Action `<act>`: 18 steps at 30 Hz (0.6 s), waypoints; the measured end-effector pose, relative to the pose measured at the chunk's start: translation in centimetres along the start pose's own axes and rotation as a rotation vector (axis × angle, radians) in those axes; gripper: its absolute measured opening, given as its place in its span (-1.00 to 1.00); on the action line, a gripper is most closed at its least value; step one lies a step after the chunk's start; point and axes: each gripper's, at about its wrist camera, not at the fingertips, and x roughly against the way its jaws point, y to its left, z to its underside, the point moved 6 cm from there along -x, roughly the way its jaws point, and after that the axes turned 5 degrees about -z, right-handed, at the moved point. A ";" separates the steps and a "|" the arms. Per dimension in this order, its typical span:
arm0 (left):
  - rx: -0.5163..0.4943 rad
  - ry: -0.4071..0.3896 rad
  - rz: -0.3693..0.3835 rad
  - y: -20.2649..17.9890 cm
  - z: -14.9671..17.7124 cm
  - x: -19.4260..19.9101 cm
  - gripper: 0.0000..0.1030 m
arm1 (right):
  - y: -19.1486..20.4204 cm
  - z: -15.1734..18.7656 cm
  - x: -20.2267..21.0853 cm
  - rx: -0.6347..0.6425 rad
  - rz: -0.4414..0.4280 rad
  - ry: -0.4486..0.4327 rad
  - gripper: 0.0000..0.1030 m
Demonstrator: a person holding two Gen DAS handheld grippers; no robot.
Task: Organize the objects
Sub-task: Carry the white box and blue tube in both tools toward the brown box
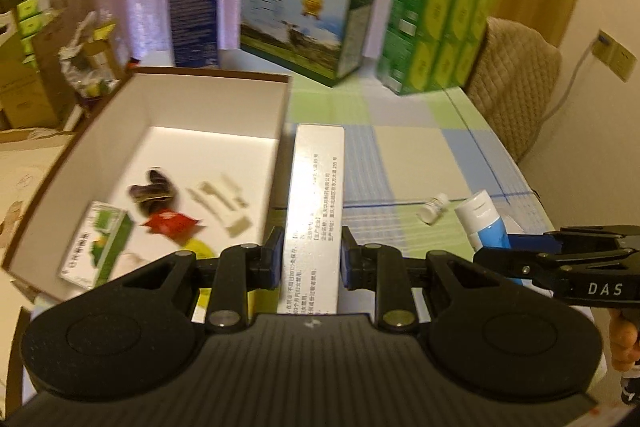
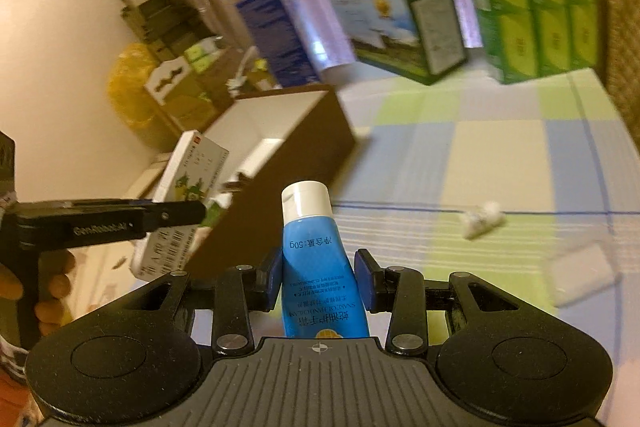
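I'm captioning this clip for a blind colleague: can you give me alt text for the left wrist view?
The left gripper holds a long white carton between its fingers, beside an open cardboard box that holds a green carton and small items. At right, the right gripper carries a blue tube over a checked tablecloth.

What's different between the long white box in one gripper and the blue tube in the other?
The white box is a flat-sided, rigid-looking carton printed with small dark text; the blue tube is rounded, bright blue, with a white cap. The box is the longer one, reaching farther beyond its fingers than the tube. Shared: each is clamped between a gripper's fingers, box in the left gripper, tube in the right gripper, beside the open cardboard box.
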 end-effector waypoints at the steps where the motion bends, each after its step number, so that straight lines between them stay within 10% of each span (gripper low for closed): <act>1: 0.009 -0.004 -0.009 0.8 0.0 0.3 -0.56 | 0.7 -0.3 -0.5 0.002 -0.016 0.002 -0.31; 18: 0.066 -0.037 -0.111 11.1 -1.7 0.9 -0.56 | 11.0 -6.1 -11.0 0.006 -0.185 0.015 -0.31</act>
